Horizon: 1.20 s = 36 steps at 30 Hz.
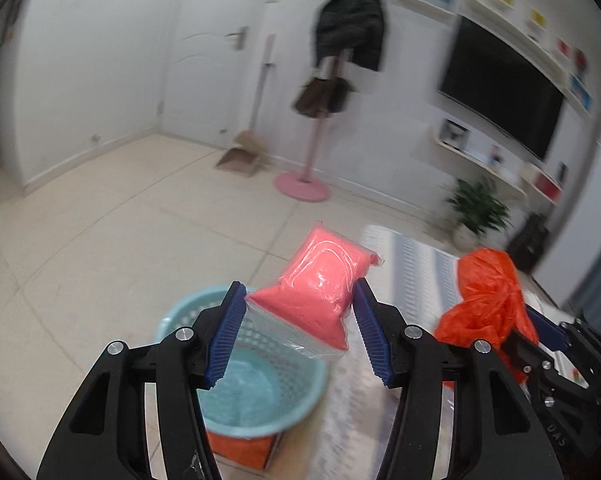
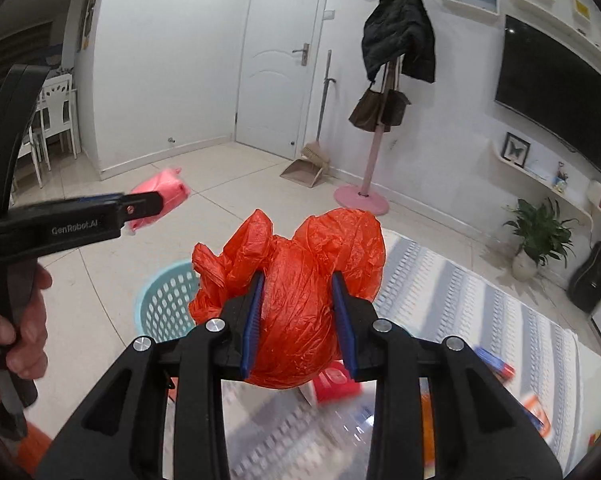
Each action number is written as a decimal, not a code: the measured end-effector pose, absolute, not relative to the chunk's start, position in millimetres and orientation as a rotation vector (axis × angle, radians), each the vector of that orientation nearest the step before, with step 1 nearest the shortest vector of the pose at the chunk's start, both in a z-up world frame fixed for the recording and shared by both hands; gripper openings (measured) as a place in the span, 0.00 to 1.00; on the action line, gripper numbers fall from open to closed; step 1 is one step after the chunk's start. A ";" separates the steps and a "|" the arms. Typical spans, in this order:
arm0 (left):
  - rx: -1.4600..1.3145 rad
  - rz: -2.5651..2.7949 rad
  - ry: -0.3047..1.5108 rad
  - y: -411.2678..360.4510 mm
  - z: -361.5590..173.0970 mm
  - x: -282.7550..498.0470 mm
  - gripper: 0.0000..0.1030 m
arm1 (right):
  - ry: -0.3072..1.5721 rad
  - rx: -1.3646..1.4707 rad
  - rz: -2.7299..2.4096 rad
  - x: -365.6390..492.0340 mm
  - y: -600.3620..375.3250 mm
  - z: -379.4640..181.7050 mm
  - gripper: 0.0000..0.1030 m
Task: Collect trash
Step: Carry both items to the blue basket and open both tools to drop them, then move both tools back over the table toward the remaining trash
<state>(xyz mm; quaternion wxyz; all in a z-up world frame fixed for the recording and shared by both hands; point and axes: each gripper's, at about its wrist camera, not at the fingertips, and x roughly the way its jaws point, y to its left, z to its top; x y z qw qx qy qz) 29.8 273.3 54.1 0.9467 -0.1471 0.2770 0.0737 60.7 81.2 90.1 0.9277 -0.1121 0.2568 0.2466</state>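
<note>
The left gripper (image 1: pixel 298 326) clamps a pink plastic-wrapped soft packet (image 1: pixel 320 292) above the pale-blue perforated plastic basket (image 1: pixel 260 400), likely for dropping; the right gripper (image 2: pixel 298 320) squeezes a crumpled orange plastic bag (image 2: pixel 296 280) nearby.

Your left gripper (image 1: pixel 300 312) has the pink sealed packet (image 1: pixel 320 280) pinched between its blue ribbed pads (image 1: pixel 226 334), the packet tilted with its clear end lowest. Right beneath it sits the light blue perforated basket (image 1: pixel 256 420), perched on an orange box (image 1: pixel 240 446) on the pale tiled floor (image 1: pixel 100 248). Off to your right, the other gripper (image 1: pixel 540 340) is wrapped up in a crumpled orange plastic bag (image 1: pixel 488 300), over a striped grey-and-white rug (image 1: pixel 412 264). Further back, blurred: a pink coat stand (image 1: pixel 308 168) with a dark coat (image 1: pixel 348 28), a dustpan and broom (image 1: pixel 244 156) by the white door (image 1: pixel 208 60), a wall-mounted TV (image 1: pixel 504 84) and a potted plant (image 1: pixel 478 212).
</note>
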 end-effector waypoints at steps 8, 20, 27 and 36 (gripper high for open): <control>-0.386 0.237 0.741 333.1 -15.7 63.7 0.52 | 0.663 -0.244 0.521 118.2 145.8 40.0 0.29; -0.477 0.243 0.864 365.2 -52.4 80.3 0.66 | 0.897 -0.186 0.555 166.1 198.6 -32.5 0.58; -0.502 0.234 0.799 366.6 -36.0 70.9 0.67 | 0.912 -0.127 0.562 167.4 187.4 -34.3 0.59; -0.468 0.138 0.636 326.5 13.2 64.4 0.67 | 0.851 -0.085 0.533 146.3 140.8 3.9 0.59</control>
